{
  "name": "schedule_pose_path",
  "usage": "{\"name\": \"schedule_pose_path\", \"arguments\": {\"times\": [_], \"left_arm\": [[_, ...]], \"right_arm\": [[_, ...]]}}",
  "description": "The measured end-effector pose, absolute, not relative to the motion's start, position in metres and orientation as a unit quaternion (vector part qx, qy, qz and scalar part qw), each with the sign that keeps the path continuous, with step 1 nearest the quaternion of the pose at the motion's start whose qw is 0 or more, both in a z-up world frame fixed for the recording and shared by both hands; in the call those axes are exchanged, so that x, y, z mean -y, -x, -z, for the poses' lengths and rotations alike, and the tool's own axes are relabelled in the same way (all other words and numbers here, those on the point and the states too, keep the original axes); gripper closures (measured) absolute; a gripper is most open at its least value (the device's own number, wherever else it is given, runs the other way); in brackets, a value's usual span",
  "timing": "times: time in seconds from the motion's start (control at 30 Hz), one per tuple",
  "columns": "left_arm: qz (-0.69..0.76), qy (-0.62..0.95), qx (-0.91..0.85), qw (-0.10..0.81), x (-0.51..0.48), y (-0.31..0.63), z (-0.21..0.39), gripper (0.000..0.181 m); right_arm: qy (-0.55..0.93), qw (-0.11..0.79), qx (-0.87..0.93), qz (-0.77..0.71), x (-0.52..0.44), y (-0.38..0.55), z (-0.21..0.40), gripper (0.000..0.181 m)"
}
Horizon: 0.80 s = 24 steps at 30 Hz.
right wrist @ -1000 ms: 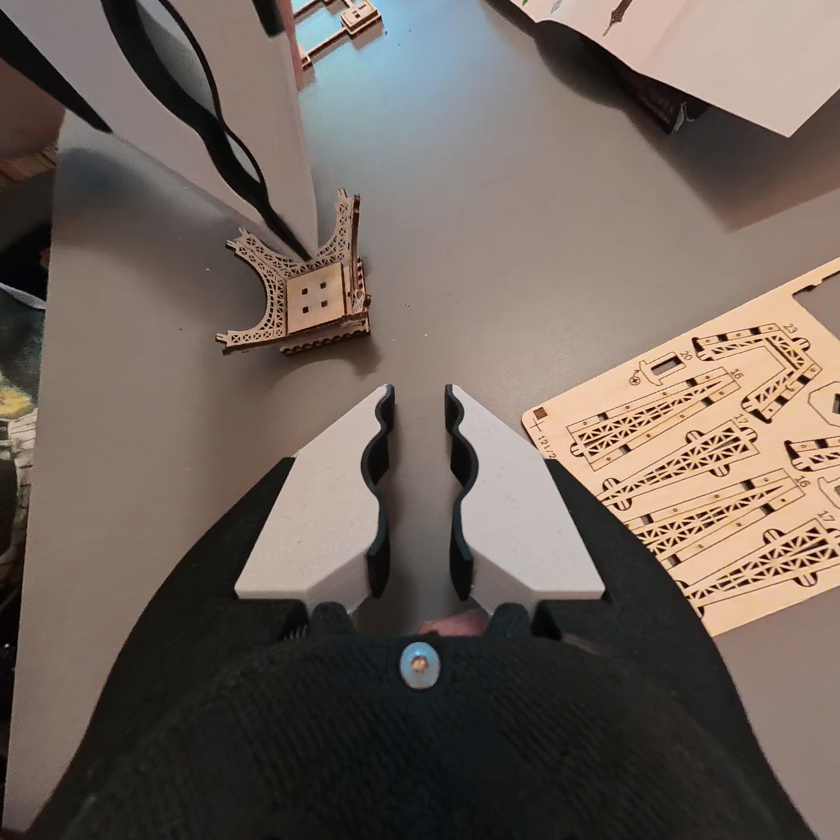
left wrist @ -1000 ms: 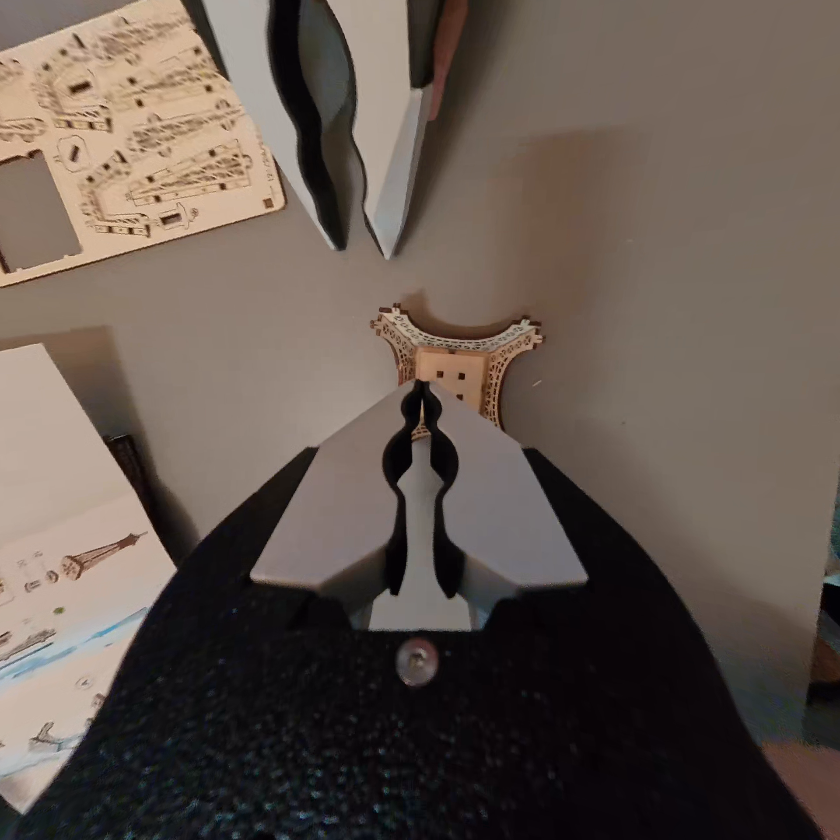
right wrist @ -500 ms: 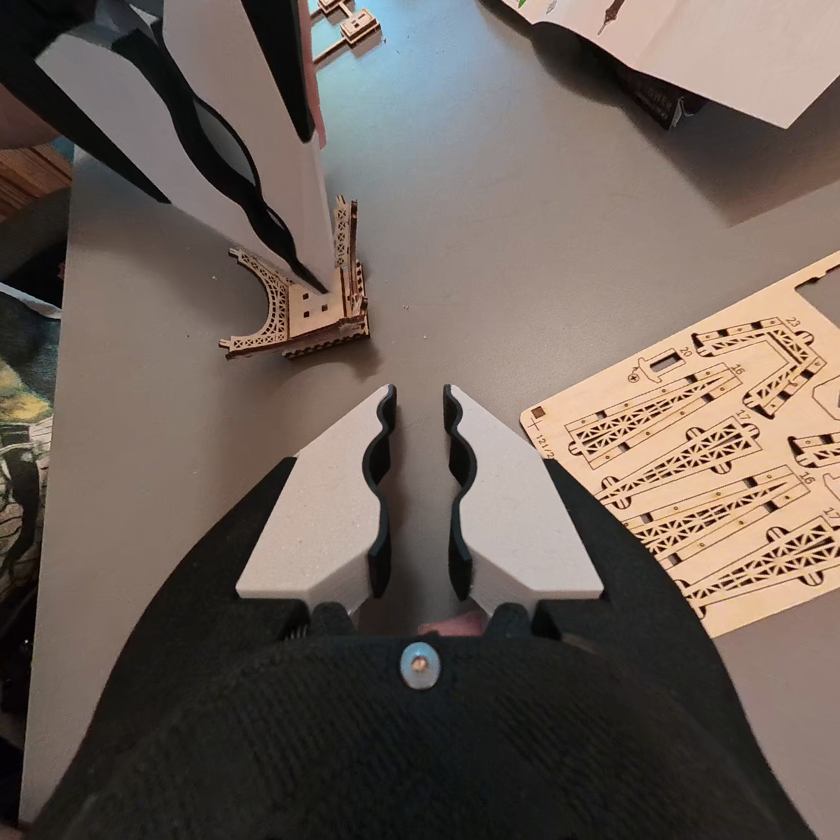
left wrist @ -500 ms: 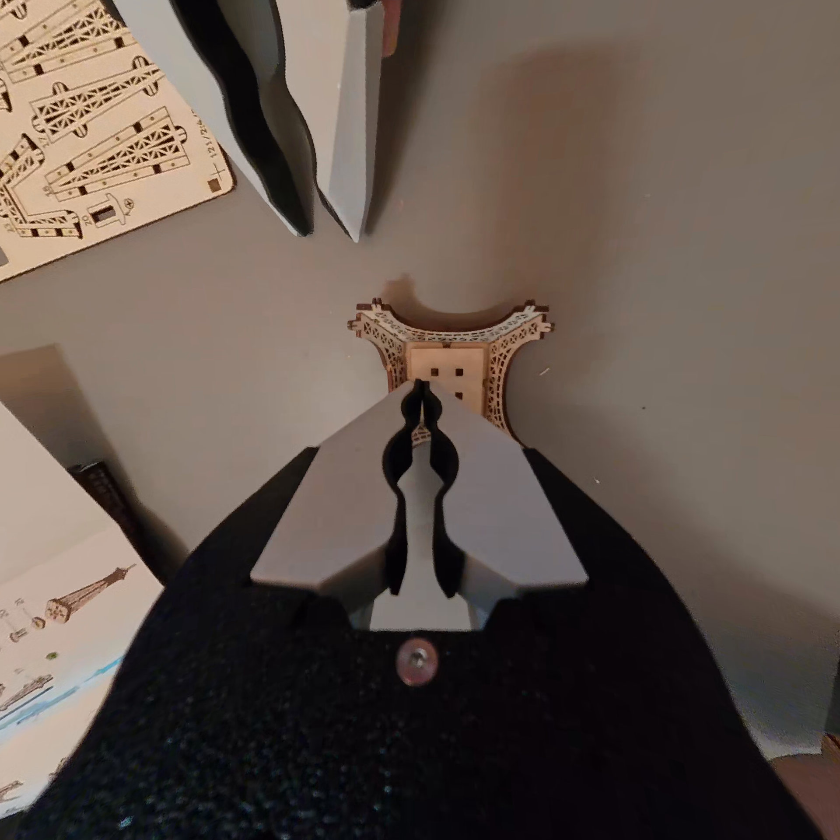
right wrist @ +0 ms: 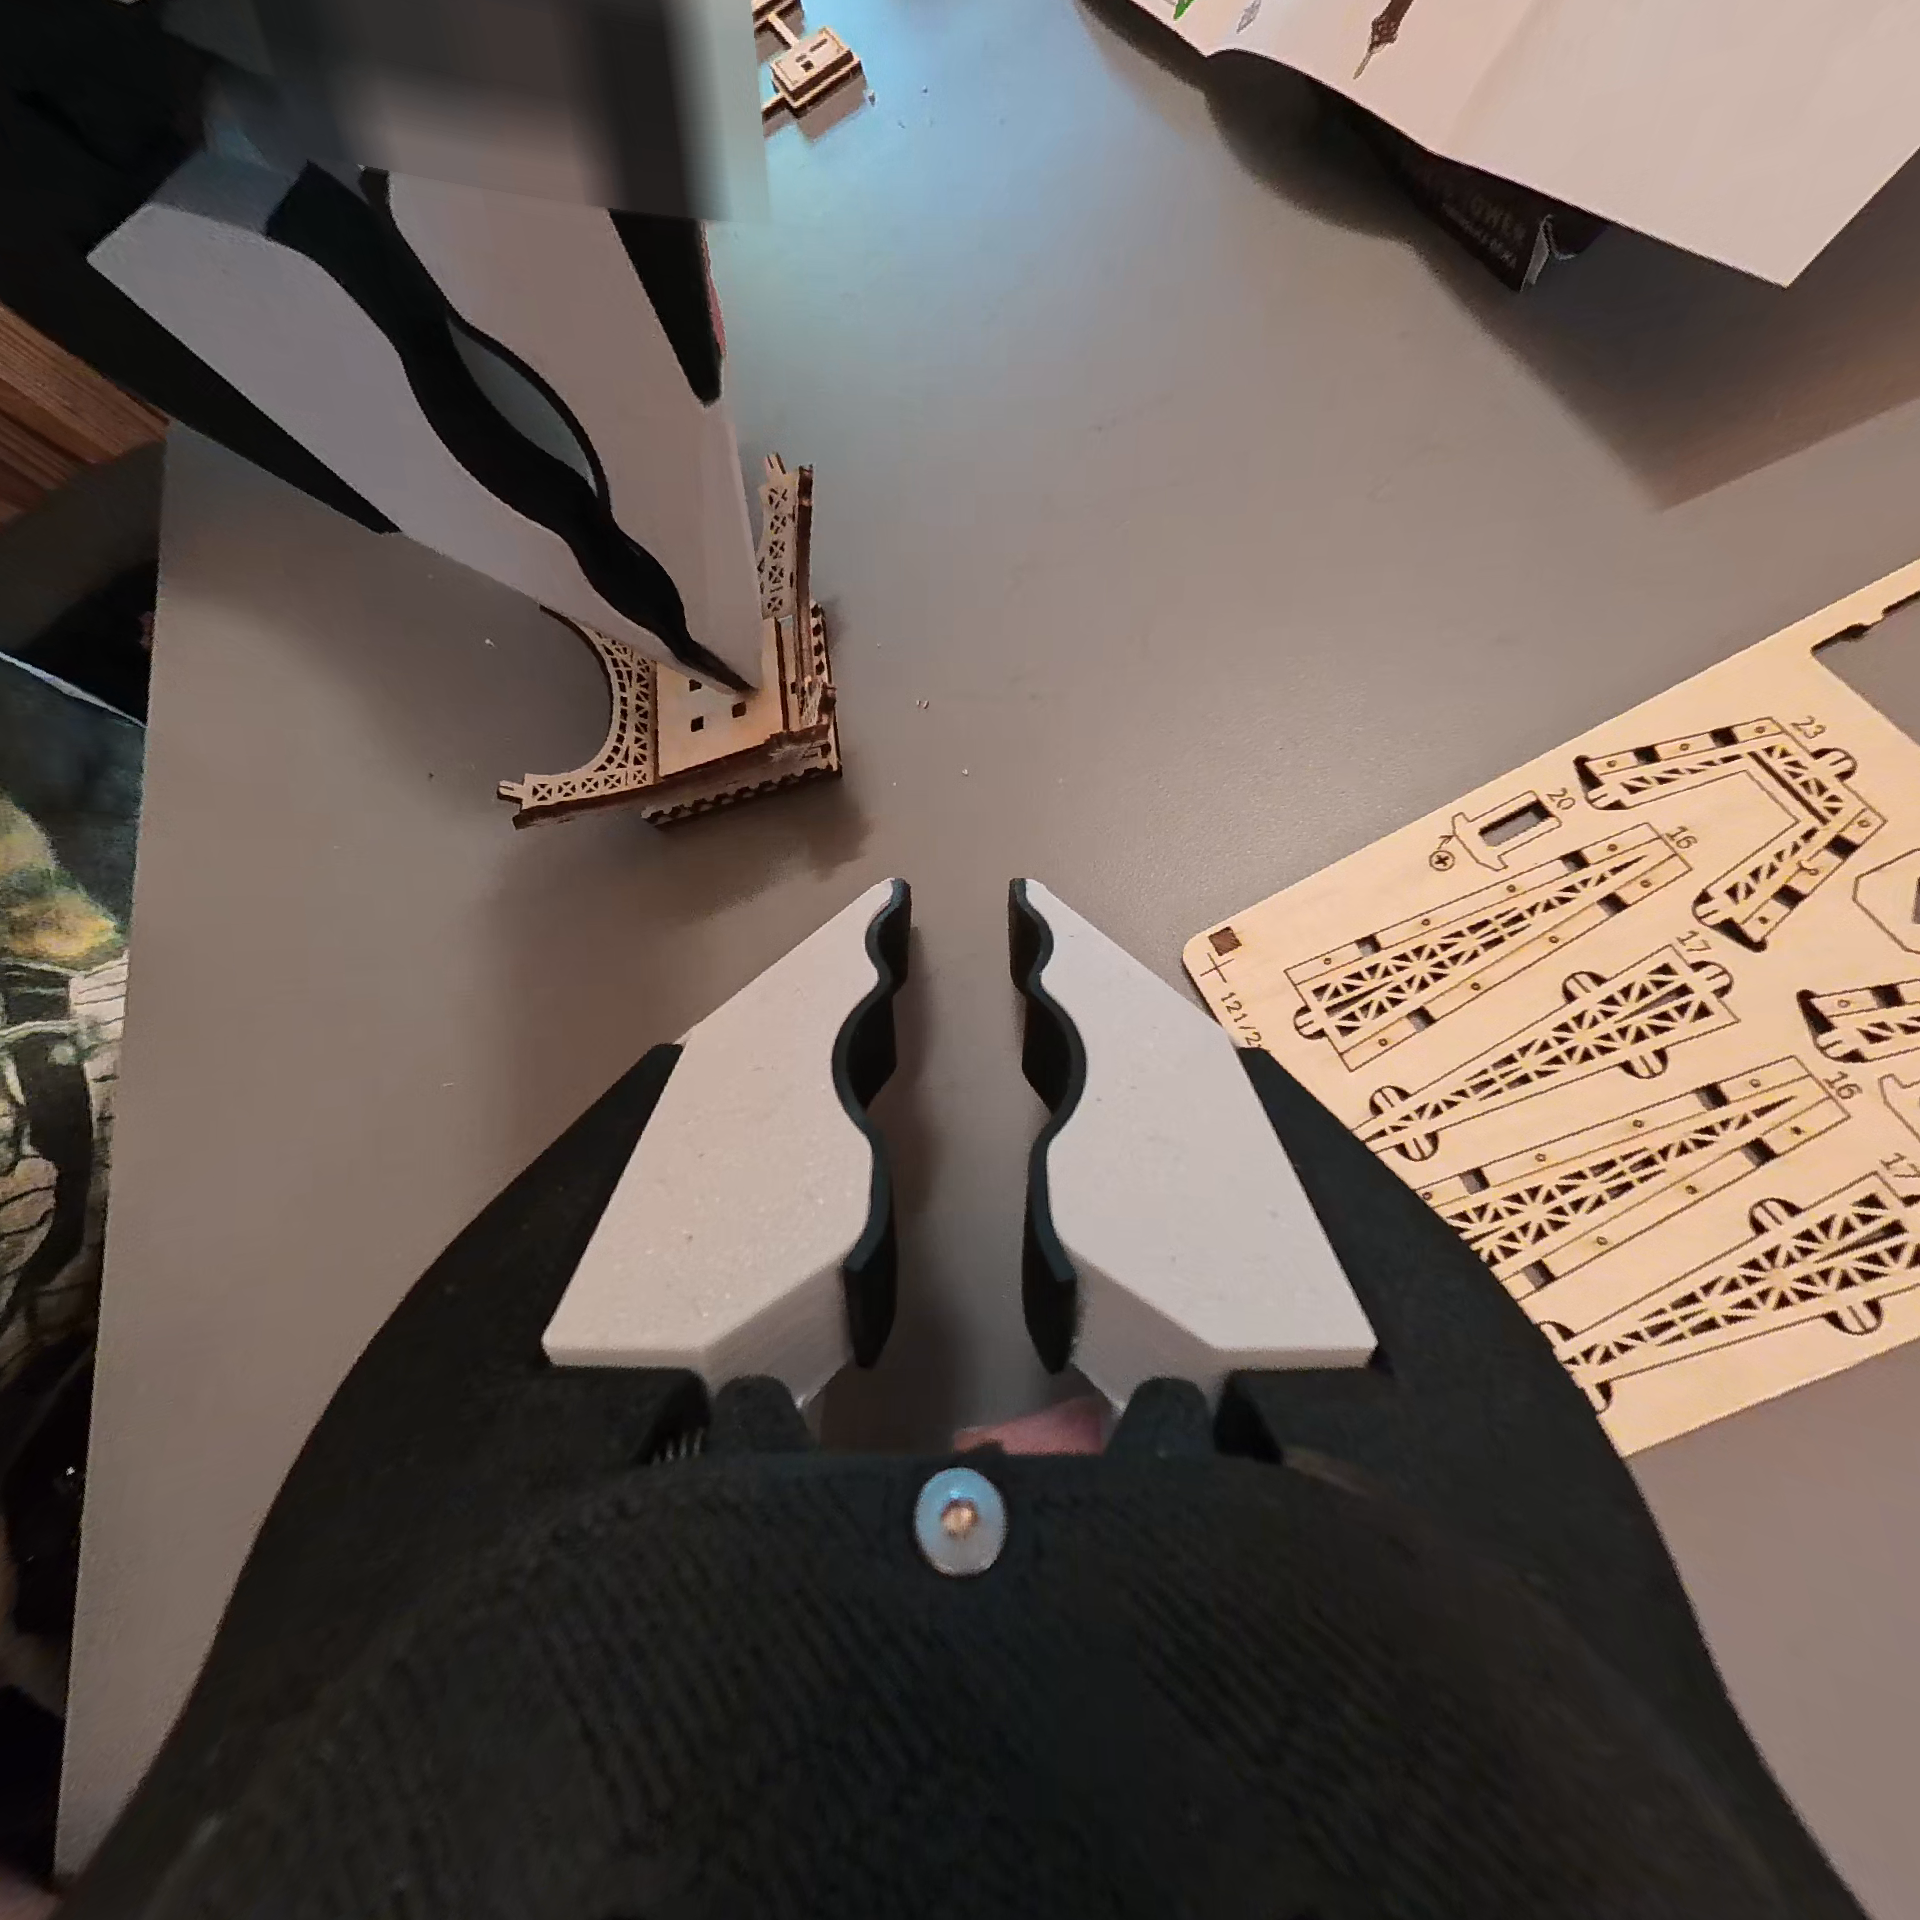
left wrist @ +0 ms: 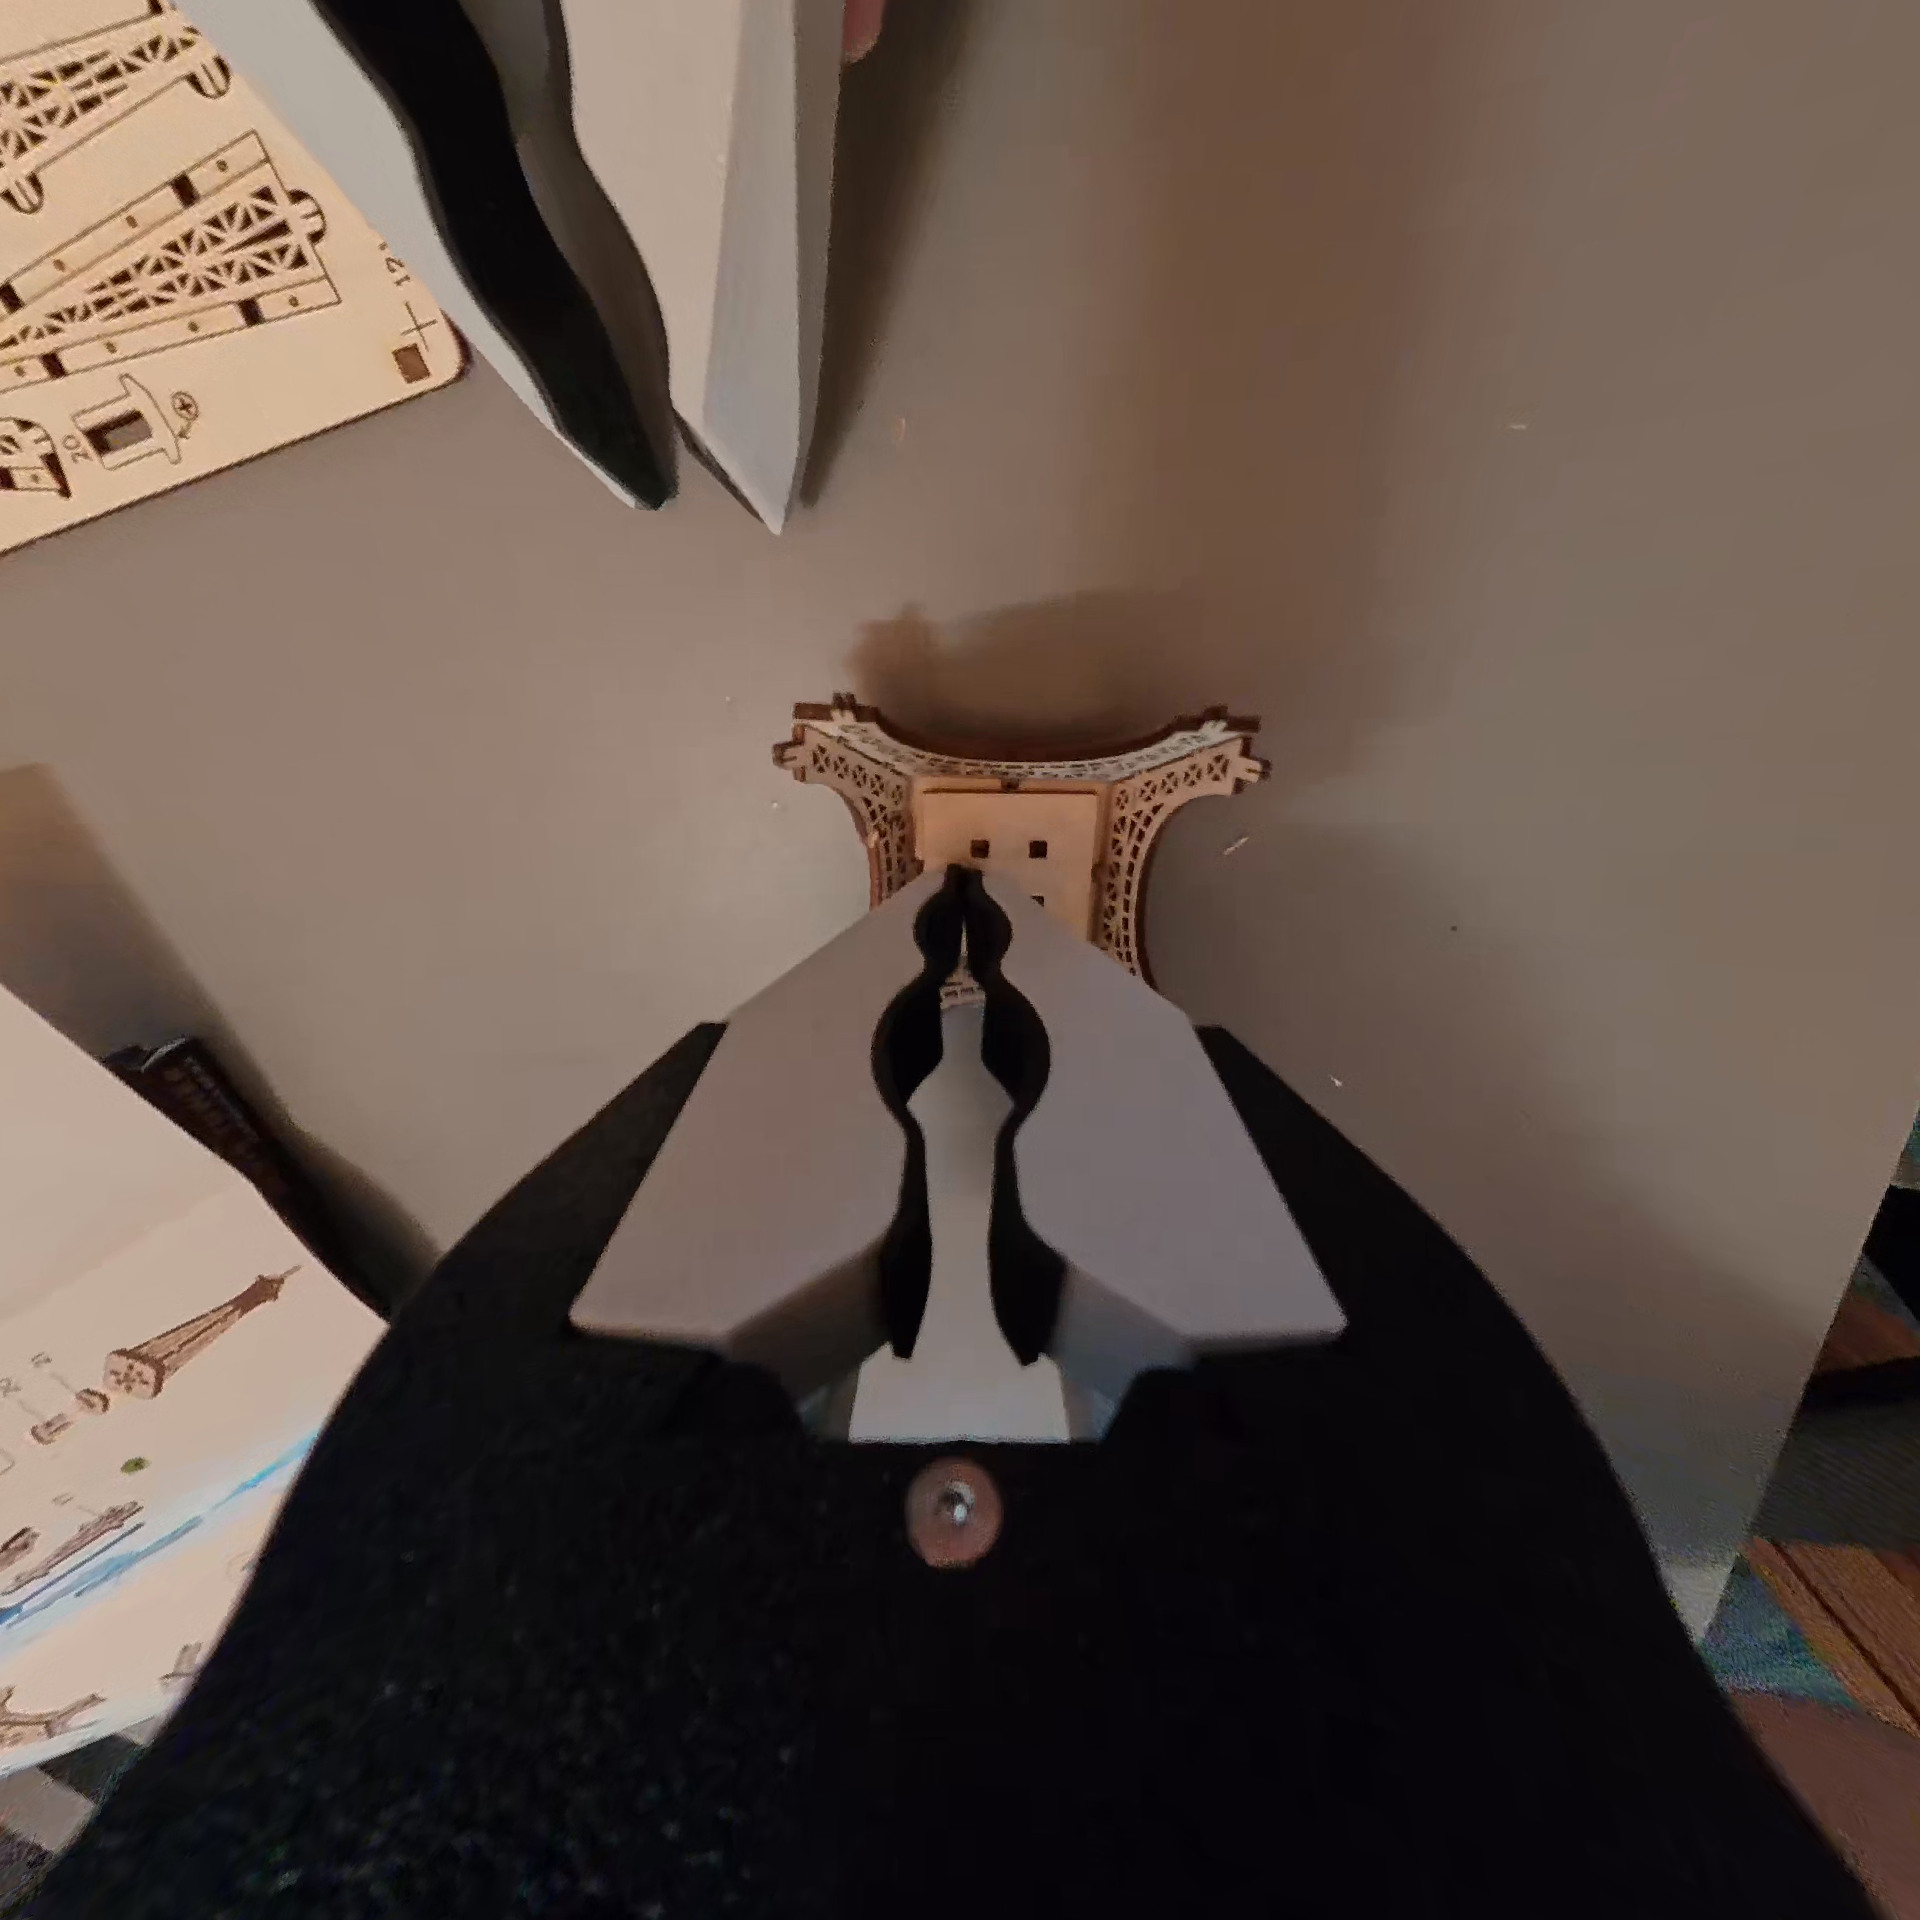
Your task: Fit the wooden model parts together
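A small wooden lattice tower base (left wrist: 1023, 821) with a flat square platform stands on the grey table (left wrist: 1455, 520). My left gripper (left wrist: 961, 881) is shut, its tips pinching the base's near edge, and a bit of lattice shows between the fingers. In the right wrist view the left gripper (right wrist: 722, 675) comes down from the upper left onto the base (right wrist: 707, 727), which looks slightly tipped. My right gripper (right wrist: 958, 904) is open and empty, a short way in front of the base. It also shows at the top of the left wrist view (left wrist: 717, 499).
A wooden sheet of uncut lattice parts (right wrist: 1621, 1101) lies right of my right gripper and also shows in the left wrist view (left wrist: 156, 312). An instruction booklet (left wrist: 125, 1403) lies over a dark box (right wrist: 1486, 229). Small loose wooden pieces (right wrist: 810, 68) lie far off. The table's edge (right wrist: 145, 935) is close to the base. My right fingertips sit around 7 centimeters from my left ones.
The left gripper has swung in steeper over the base while staying shut on it, and the base has tipped a little. The two grippers are closer together. The right gripper stays open.
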<state>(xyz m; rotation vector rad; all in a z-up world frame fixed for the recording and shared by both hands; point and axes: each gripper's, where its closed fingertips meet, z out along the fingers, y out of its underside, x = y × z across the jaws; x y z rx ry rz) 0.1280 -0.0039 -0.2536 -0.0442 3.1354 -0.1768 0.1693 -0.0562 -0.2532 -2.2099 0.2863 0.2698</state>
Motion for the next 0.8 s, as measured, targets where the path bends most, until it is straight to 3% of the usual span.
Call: {"name": "schedule_pose_path", "arguments": {"times": [0.8], "left_arm": [[-0.001, -0.008, -1.000, 0.002, 0.0042, -0.1279, 0.2540, 0.181]], "right_arm": [[0.895, 0.428, -0.099, -0.082, 0.0563, -0.1678, 0.2551, 0.162]]}}
